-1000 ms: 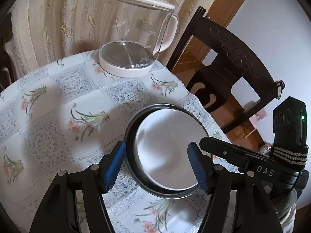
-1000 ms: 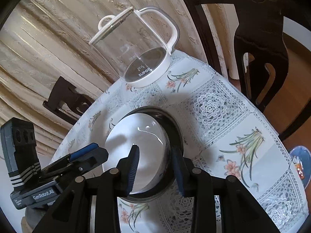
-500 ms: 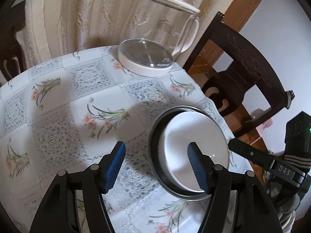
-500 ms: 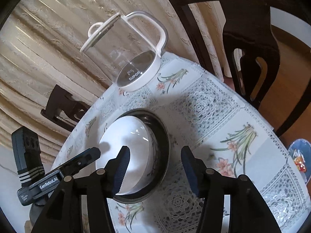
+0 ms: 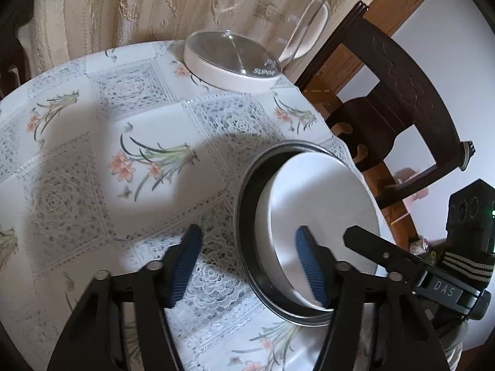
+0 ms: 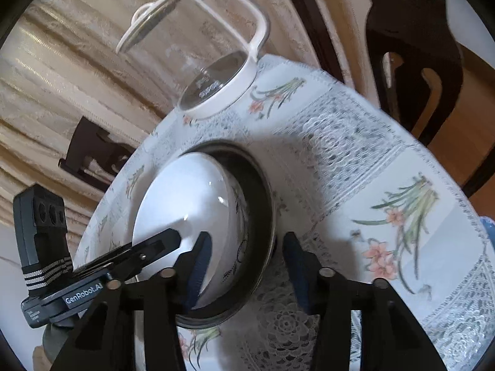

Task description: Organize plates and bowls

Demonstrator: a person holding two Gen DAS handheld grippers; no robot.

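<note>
A: Where is the bowl?

B: The white bowl (image 5: 321, 204) sits inside a dark metal pan (image 5: 247, 216), near the edge of the round table. In the right wrist view the same white bowl (image 6: 188, 198) shows a dark drawn pattern on its outer wall, and the dark metal pan (image 6: 263, 204) rings it.

A: And the 2 grippers?

B: The left gripper (image 5: 247, 262) stands wide, holding nothing. Its left pad hangs over the tablecloth (image 5: 92, 160), beside the pan; its right pad is in front of the bowl. Whether that pad touches the bowl, I cannot tell. The right gripper (image 6: 246, 262) is also spread wide and empty, 1 finger over the bowl, the other over the cloth outside the pan, so the pan's rim lies between them. Each gripper shows in the other's camera: the left gripper (image 6: 108, 266) at the bowl's left, the right gripper (image 5: 402, 262) at its right.

A: What else is on the table?

B: A glass electric kettle (image 5: 238, 55) with a white base stands at the far side, well apart from the pan, in front of a beige curtain (image 5: 123, 6). A dark wooden chair (image 5: 402, 92) stands beside the table.
</note>
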